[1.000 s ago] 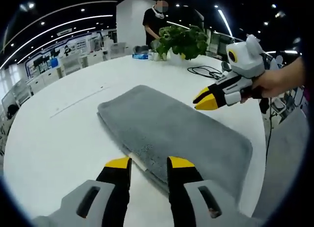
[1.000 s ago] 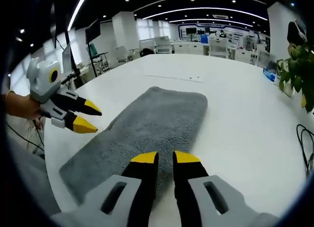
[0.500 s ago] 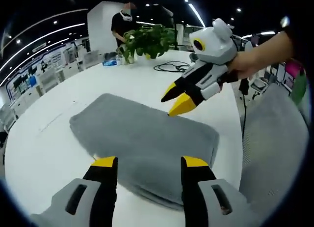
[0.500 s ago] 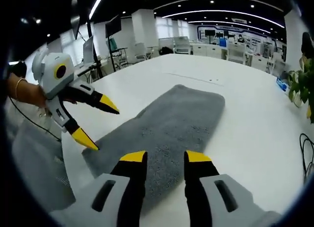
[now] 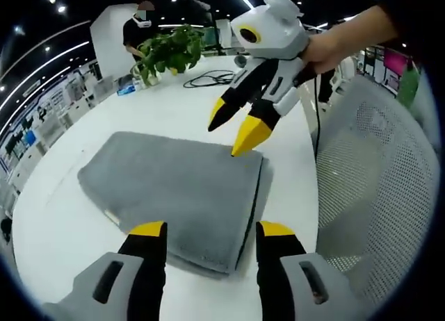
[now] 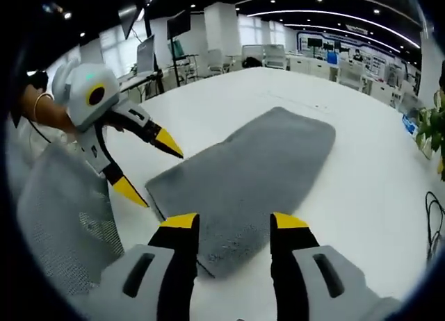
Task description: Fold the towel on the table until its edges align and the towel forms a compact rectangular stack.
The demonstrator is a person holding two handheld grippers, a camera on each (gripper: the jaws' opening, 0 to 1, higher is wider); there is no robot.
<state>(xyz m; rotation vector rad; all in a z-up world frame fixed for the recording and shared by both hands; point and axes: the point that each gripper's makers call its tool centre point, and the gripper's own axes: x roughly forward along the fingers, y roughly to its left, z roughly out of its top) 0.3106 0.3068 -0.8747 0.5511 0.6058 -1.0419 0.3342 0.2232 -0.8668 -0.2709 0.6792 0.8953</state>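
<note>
Both grippers have swung round to the towel's short end since half a second ago, and the right gripper's jaws have spread wider.

From the left gripper view, the left gripper (image 5: 208, 229) rises at 6 o'clock with its yellow-tipped jaws apart, holding nothing, poised over the near edge of the grey towel (image 5: 174, 185). That towel lies flat on the white table (image 5: 167, 112), folded double with its layered edge showing at 4 o'clock, near the table rim. A mesh chair (image 5: 375, 189) stands at 3 o'clock. At 1 o'clock the right gripper (image 5: 233, 126), held by a hand (image 5: 327, 46), points down with jaws parted, one tip at the towel's far corner. Farther off, at 11 o'clock, are a cable (image 5: 208, 78), a potted plant (image 5: 167, 50) and a person (image 5: 142, 29).

From the right gripper view, the right gripper (image 6: 233, 224) straddles the towel's (image 6: 250, 171) near end, and the left gripper (image 6: 156, 165) hangs spread at 9 o'clock beside the towel's corner.
</note>
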